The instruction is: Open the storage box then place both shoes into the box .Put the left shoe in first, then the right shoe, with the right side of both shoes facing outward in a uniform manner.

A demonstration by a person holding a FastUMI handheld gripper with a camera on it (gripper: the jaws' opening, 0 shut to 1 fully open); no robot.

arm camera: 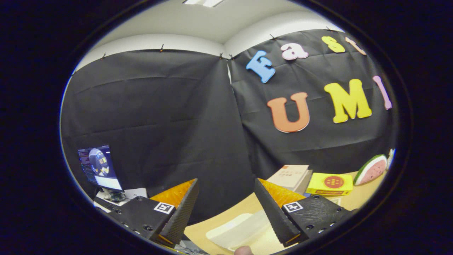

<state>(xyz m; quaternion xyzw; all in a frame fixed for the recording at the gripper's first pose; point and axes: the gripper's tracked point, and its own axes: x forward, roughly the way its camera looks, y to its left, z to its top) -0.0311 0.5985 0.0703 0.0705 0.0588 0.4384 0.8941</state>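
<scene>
My gripper (pixel 226 187) is held high and tilted, open, with a wide gap and nothing between its fingers. Below the gap, low between the fingers, lies a pale whitish flat shape (pixel 237 230) on the wooden table (pixel 357 198); it may be the storage box's lid or top, but I cannot tell. A fingertip of a person (pixel 243 250) pokes in just beneath it.
Beyond the right finger, at the table's back, lie a stack of books (pixel 292 176), a flat yellow box (pixel 331 184) and a watermelon-slice toy (pixel 371 169). Off to the left beyond the left finger stands a lit monitor (pixel 100 167) over a cluttered desk.
</scene>
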